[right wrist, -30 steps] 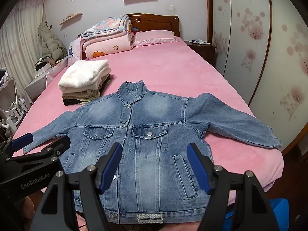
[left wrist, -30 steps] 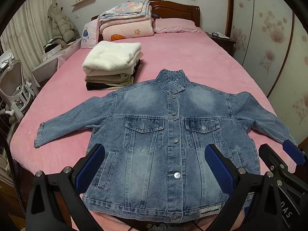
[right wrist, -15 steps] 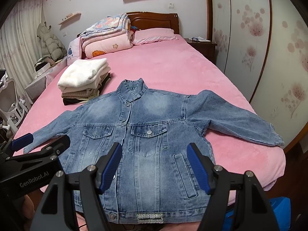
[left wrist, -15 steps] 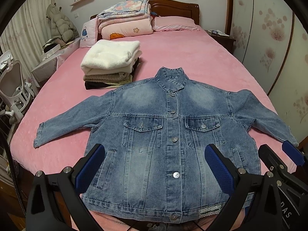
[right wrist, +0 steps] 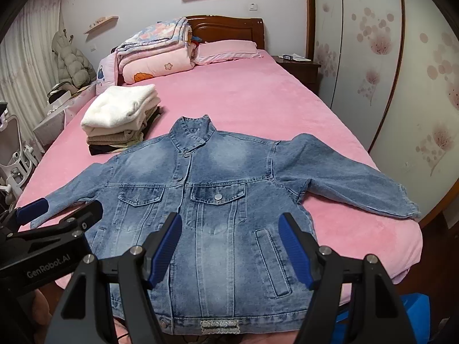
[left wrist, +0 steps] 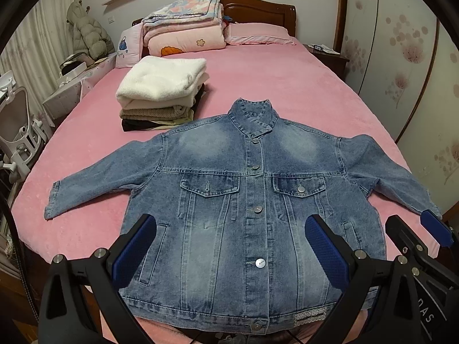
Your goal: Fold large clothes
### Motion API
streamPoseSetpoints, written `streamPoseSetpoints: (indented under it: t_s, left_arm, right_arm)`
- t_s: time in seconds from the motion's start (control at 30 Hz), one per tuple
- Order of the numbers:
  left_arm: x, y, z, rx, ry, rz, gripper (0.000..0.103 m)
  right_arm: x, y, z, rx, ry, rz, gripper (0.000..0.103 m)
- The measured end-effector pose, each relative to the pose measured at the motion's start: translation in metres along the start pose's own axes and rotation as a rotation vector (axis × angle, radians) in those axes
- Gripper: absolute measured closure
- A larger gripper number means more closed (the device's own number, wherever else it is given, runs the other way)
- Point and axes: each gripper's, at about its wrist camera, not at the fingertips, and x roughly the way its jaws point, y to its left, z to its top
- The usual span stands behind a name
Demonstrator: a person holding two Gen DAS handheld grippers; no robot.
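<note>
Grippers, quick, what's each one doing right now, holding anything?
Left gripper: open, holding nothing, above the denim jacket.
Right gripper: open, holding nothing.

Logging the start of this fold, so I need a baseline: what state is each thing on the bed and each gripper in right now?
denim jacket: unfolded, spread flat, front up, buttoned, both sleeves out to the sides.
stack of clothes: folded, piled beside the jacket's collar.
quilts: folded, stacked at the headboard.
left gripper: open, holding nothing, above the jacket's hem.
right gripper: open, holding nothing, above the jacket's hem.
</note>
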Motion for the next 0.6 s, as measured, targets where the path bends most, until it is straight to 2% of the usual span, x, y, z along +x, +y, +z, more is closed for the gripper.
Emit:
streamPoseSetpoints:
  t_s: [0.13,0.4,0.6]
  left_arm:
    - [0.004,0.003,0.005,-0.002,0.004,-0.013,0.000]
    - [0.009,0.006,0.015,-0.010,0.007,0.006,0.000]
    - [0.010,0.003,0.018,0.009,0.010,0.022,0.000]
  right_arm:
    - [-0.003,0.002,0.001,-0.002,-0.002,-0.012,0.033]
    - [0.002,-0.005,0.007,0.009,0.015,-0.020,0.033]
    - [0.001,-0.011,0.016,0.014,-0.011,-0.017,0.033]
